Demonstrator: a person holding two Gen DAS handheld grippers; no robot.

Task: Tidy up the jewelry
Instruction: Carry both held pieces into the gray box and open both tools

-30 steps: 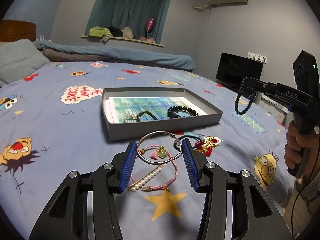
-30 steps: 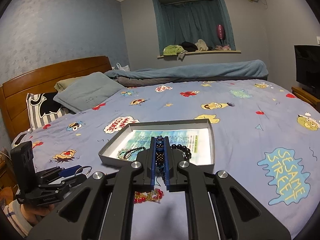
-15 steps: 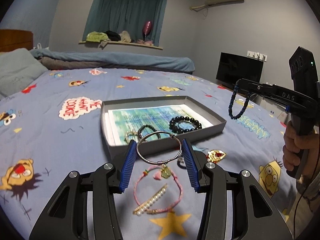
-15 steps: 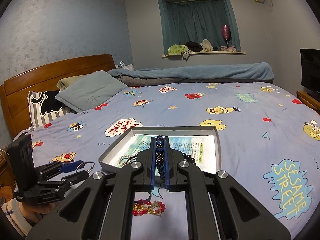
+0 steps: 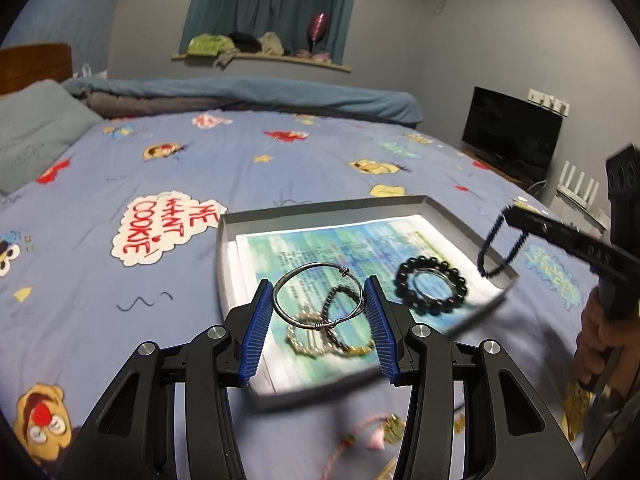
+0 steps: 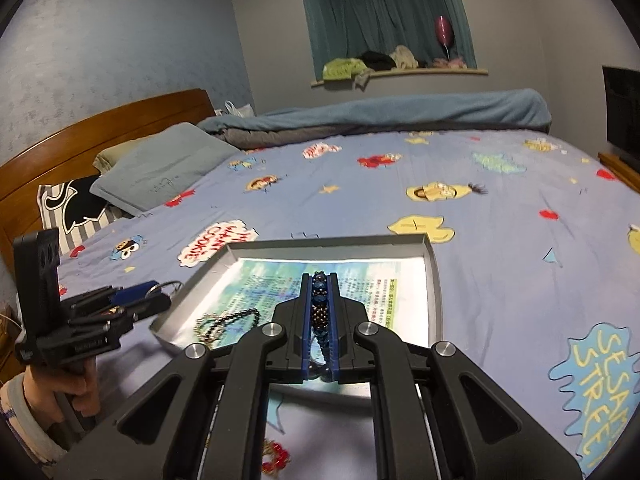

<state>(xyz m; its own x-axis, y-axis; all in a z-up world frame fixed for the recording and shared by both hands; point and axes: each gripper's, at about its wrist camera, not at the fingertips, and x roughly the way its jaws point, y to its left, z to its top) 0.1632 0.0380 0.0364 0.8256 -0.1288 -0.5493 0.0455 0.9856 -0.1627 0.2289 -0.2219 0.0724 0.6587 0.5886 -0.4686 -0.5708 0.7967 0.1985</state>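
Observation:
My left gripper (image 5: 319, 298) is shut on a silver wire bangle (image 5: 318, 296) and holds it above the near left part of the grey tray (image 5: 320, 210). The tray lies on the bed, lined with printed paper, and holds a black bead bracelet (image 5: 432, 285), a thin dark bead bracelet (image 5: 334, 316) and a gold chain (image 5: 308, 340). My right gripper (image 6: 320, 280) is shut on a blue bead bracelet (image 6: 320, 300), over the tray's near edge (image 6: 332, 242). In the left wrist view the blue bracelet (image 5: 498, 248) hangs over the tray's right corner.
A pink cord bracelet (image 5: 360, 440) and gold and red pieces (image 6: 276, 456) lie on the cartoon-print bedsheet in front of the tray. Pillows (image 6: 156, 168) and a wooden headboard stand at the left, a folded blanket at the far side, a TV (image 5: 512, 132) at the right.
My left gripper lifted the silver bangle off the bedsheet and carried it forward over the tray. My right gripper moved forward over the tray with the blue bracelet.

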